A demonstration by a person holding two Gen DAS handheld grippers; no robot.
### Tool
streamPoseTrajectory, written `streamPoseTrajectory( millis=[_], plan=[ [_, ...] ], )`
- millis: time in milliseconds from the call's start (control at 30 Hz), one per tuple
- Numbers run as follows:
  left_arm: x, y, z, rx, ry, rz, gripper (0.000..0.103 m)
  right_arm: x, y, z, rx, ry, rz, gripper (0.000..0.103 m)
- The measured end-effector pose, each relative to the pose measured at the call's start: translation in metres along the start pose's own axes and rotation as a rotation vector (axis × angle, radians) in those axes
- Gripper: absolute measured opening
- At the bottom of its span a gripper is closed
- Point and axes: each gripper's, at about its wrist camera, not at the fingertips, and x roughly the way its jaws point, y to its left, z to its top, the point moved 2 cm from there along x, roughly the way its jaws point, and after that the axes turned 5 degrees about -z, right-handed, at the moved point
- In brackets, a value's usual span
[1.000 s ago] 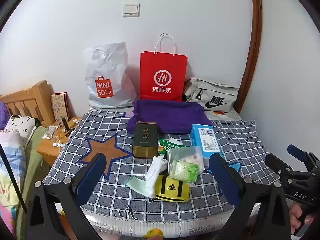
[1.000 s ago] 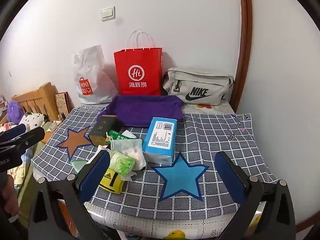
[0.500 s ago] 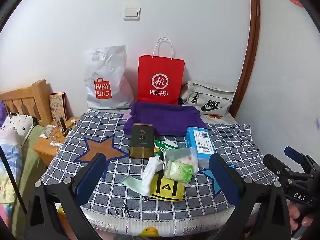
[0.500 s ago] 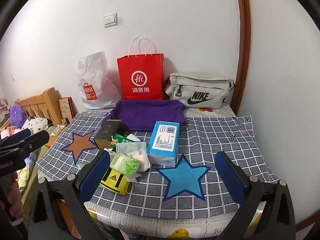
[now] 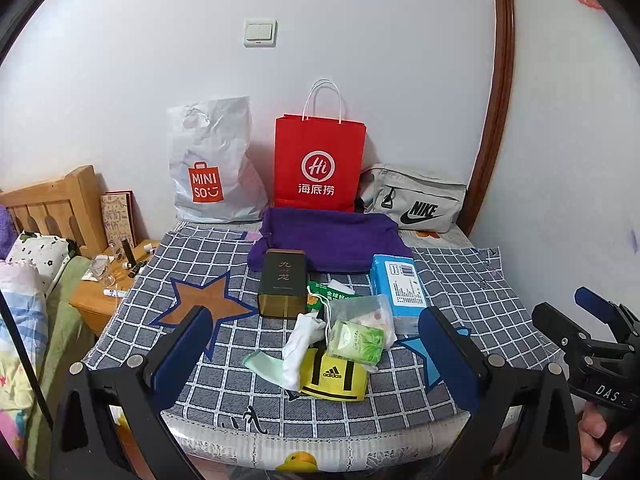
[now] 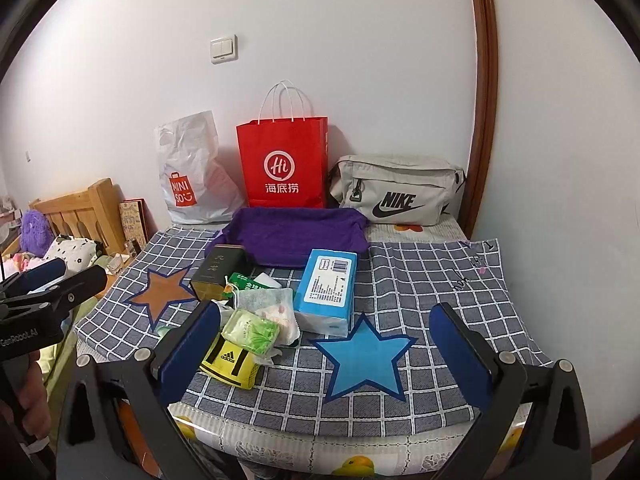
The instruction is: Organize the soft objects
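- Left wrist view: the left gripper point(image 5: 320, 354) fills the bottom of the frame, its blue pads spread wide with nothing between them.
- Between the pads, low centre, lies a small heap on the checked cloth point(image 5: 460, 304): a yellow adidas pouch point(image 5: 334, 376) nearest the lower edge, a white sock point(image 5: 300, 346) and a pale green sock point(image 5: 266, 366) touching its left side, a green tissue pack point(image 5: 356, 342) resting on its upper edge.
- Just above the heap, a clear drawstring bag point(image 5: 366, 312), a dark tin point(image 5: 283, 283) to its left and a blue tissue box point(image 5: 396, 286) to its right.
- A purple towel point(image 5: 328, 240) lies folded at centre, behind the tin.
- Against the wall stand a white Miniso bag point(image 5: 212, 164), a red paper bag point(image 5: 319, 168) and a grey Nike bag point(image 5: 416, 204), left to right.
- At the right edge, the right gripper point(image 5: 592, 344) shows side-on, held by a hand point(image 5: 600, 436); from here I cannot tell how its jaws stand.
- Right wrist view: the right gripper point(image 6: 324, 356) spans the bottom, pads released and far apart, grasping nothing.
- The yellow adidas pouch point(image 6: 230, 362) sits just beside the left pad, the green tissue pack point(image 6: 252, 330) on top of it.
- A blue star point(image 6: 366, 356) on the cloth lies between the pads, below the blue tissue box point(image 6: 328, 286).
- The purple towel point(image 6: 296, 234) is at centre frame; the left gripper point(image 6: 40, 284) juts in at the left edge.
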Motion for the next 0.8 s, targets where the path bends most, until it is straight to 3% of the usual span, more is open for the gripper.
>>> streamPoseTrajectory(
  millis=[800],
  plan=[
    [-0.0074, -0.0038, -0.0006, 0.004, -0.008, 0.011, 0.103, -0.0081, 0.0014, -0.0007, 0.0, -0.021, 0.005, 0.103]
  ],
)
